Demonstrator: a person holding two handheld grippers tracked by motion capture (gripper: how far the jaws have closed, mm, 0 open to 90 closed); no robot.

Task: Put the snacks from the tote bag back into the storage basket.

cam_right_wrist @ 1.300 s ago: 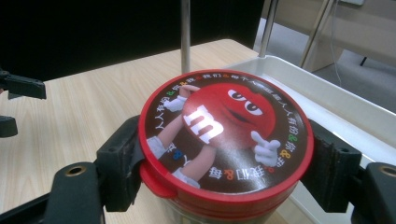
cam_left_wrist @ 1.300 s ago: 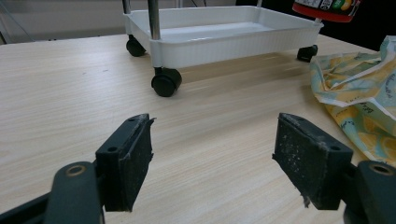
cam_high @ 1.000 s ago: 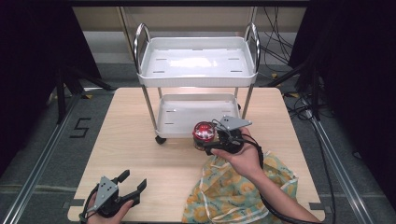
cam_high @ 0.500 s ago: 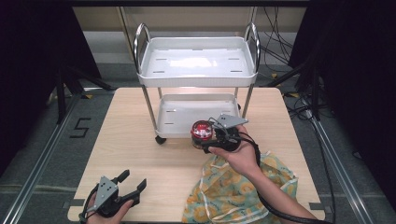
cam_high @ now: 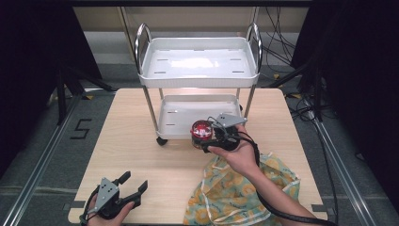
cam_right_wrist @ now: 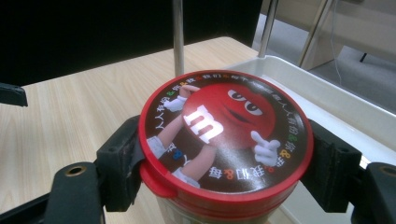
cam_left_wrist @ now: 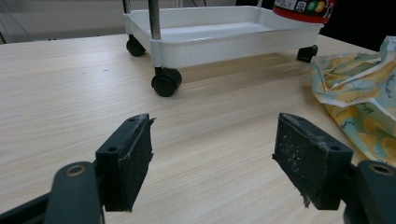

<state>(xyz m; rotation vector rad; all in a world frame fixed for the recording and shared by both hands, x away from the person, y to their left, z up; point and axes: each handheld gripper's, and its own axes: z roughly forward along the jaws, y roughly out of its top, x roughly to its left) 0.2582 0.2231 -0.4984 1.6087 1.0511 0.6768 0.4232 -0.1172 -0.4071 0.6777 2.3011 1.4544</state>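
Note:
A round candy tub (cam_high: 201, 132) with a red lid showing a cartoon candy figure (cam_right_wrist: 224, 135) hangs in the air at the front edge of the white cart's lower tray (cam_high: 181, 123). My right gripper (cam_high: 207, 140) is shut on the tub, one jaw pressing each side just under the lid. My left gripper (cam_high: 134, 184) rests near the table's front left corner, open, with bare wood between its pads (cam_left_wrist: 126, 161). The tub's bottom edge (cam_left_wrist: 303, 9) peeks in at the top of the left gripper view.
A small white two-tier wheeled cart (cam_high: 197, 70) stands on the far half of the wooden table (cam_high: 136, 146); its black castors (cam_left_wrist: 166, 81) touch the wood. A yellow patterned cloth bag (cam_high: 235, 193) lies crumpled at the front right, under the right forearm.
The right gripper has carried the tub slightly left and toward the front of the cart's lower tray. The left gripper has stayed put and open.

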